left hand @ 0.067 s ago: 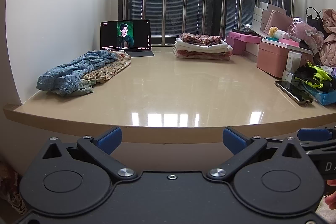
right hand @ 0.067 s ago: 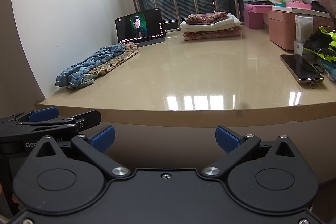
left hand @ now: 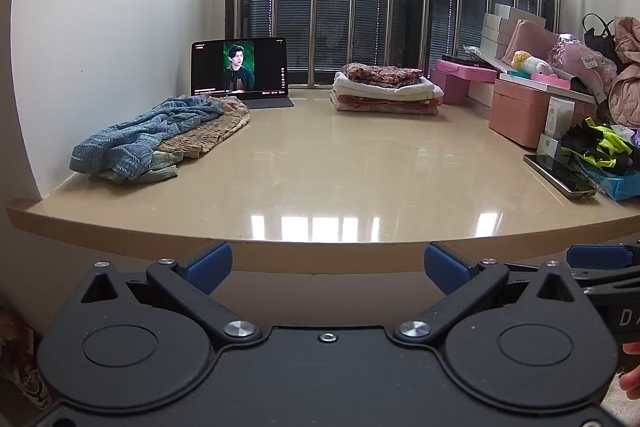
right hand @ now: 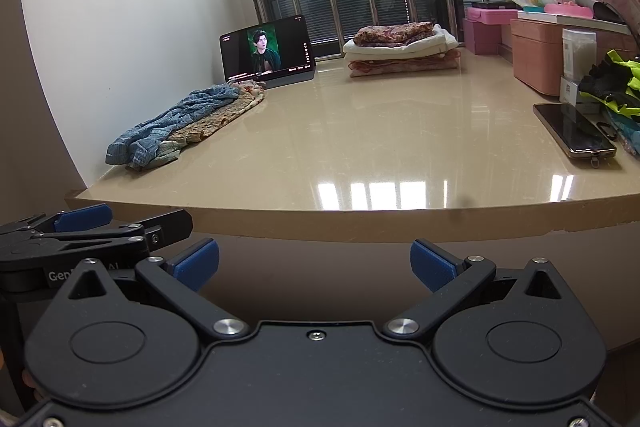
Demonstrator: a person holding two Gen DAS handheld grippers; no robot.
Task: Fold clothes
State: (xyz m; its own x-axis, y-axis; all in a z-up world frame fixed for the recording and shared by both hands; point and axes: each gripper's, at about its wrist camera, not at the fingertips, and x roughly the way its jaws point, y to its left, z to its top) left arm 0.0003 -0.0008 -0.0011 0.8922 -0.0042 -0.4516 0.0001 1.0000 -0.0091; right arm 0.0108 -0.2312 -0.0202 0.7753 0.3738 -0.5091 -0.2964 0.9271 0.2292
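A heap of unfolded clothes, blue knit on top of beige knit (left hand: pixel 156 135) (right hand: pixel 180 123), lies at the left of the beige counter (left hand: pixel 320 179) (right hand: pixel 360 155) by the wall. A stack of folded clothes (left hand: pixel 386 89) (right hand: pixel 402 49) sits at the back by the window. My left gripper (left hand: pixel 327 263) is open and empty, held below and in front of the counter's front edge. My right gripper (right hand: pixel 314 265) is open and empty, also in front of the edge. Each gripper shows at the side of the other's view.
A tablet (left hand: pixel 239 73) (right hand: pixel 267 51) playing video stands at the back left. A phone (left hand: pixel 560 175) (right hand: pixel 574 131) lies at the right, beside black and neon-yellow fabric (left hand: pixel 600 145). Pink boxes (left hand: pixel 520 111) and bags fill the right side.
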